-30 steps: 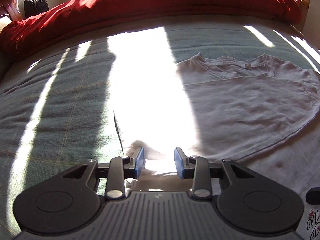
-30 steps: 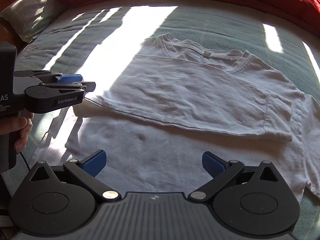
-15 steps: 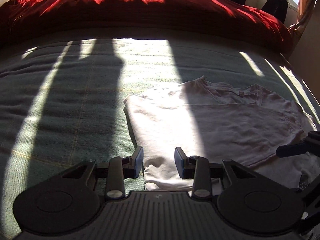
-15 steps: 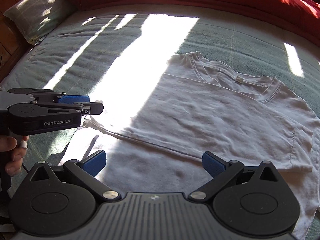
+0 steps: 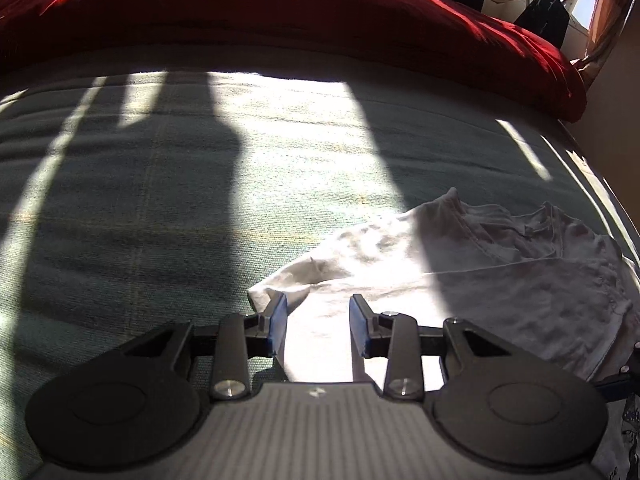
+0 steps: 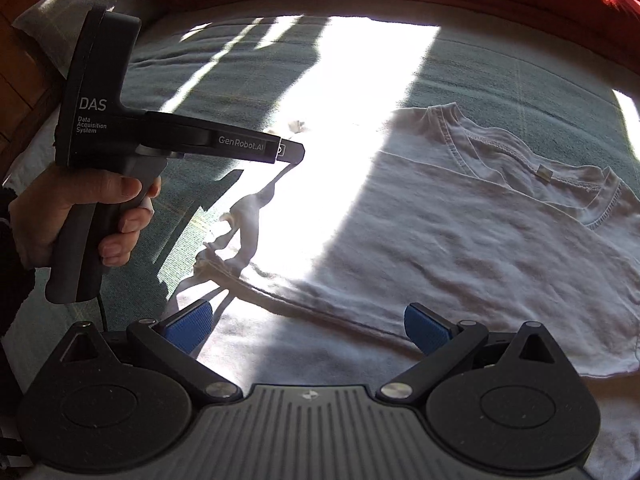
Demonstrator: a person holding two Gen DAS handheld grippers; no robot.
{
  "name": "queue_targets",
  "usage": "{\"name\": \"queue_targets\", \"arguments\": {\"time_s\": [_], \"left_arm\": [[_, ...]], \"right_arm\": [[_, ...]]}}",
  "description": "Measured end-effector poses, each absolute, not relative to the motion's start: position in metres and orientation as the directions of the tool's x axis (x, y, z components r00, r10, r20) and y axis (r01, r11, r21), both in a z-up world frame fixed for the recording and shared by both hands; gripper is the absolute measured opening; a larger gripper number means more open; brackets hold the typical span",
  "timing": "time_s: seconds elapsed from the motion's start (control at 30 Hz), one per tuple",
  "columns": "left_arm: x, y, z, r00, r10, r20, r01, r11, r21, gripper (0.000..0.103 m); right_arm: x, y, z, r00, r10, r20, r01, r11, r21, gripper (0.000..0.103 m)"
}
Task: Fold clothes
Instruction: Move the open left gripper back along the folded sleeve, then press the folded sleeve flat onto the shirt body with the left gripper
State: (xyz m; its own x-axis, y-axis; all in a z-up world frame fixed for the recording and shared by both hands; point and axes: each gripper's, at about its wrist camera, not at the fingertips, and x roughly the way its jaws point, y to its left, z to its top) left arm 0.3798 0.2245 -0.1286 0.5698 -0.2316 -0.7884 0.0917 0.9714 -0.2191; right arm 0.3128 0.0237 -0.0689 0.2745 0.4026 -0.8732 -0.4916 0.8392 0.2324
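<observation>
The green bed cover (image 5: 168, 200) lies bare to the left and far side of the white T-shirt (image 5: 500, 276), giving tongs open room. The red duvet (image 5: 280, 12) banks up along the far edge. In the right wrist view, the left tongs (image 6: 294, 152) and hand (image 6: 76, 208) block the left side.

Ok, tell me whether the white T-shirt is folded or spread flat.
Partly folded: the white T-shirt has one layer doubled over across its body, its hem edge lying over fabric beneath; collar remains exposed.
</observation>
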Motion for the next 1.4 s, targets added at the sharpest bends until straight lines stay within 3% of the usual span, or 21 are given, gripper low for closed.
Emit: {"name": "queue_targets", "arguments": {"time_s": [0.13,0.37,0.63,0.83,0.93,1.07,1.4], "left_arm": [[0.383,0.231,-0.114,0.592,-0.197,-0.782,0.050,0.977,-0.208,0.034],[0.353,0.222,-0.090,0.564,-0.304,-0.768,0.115,0.950,-0.291,0.034],[0.320,0.209,-0.115,0.431,-0.317,-0.845,0.094,0.947,-0.307,0.037],[0.310,0.194,-0.101,0.460,-0.290,-0.839,0.136,0.957,-0.256,0.039],[0.305,0.179,-0.092,0.479,-0.299,-0.826,0.194,0.953,-0.232,0.046],[0.296,0.164,-0.111,0.397,-0.288,-0.871,0.192,0.955,-0.228,0.046],[0.288,0.137,-0.093,0.444,-0.243,-0.862,0.220,0.963,-0.157,0.046]], "right_arm": [[0.318,0.026,-0.072,0.274,0.407,-0.871,-0.499,0.835,0.233,0.103],[0.329,0.031,-0.079,0.278,0.414,-0.866,-0.518,0.824,0.228,0.103],[0.332,0.006,-0.093,0.276,0.361,-0.891,-0.447,0.869,0.213,0.103],[0.319,-0.018,-0.089,0.305,0.340,-0.890,-0.407,0.891,0.201,0.103],[0.314,-0.031,-0.083,0.335,0.335,-0.881,-0.382,0.903,0.198,0.103],[0.307,-0.051,-0.078,0.369,0.316,-0.874,-0.344,0.920,0.187,0.103],[0.291,-0.108,-0.073,0.441,0.256,-0.860,-0.238,0.958,0.162,0.103]]}}
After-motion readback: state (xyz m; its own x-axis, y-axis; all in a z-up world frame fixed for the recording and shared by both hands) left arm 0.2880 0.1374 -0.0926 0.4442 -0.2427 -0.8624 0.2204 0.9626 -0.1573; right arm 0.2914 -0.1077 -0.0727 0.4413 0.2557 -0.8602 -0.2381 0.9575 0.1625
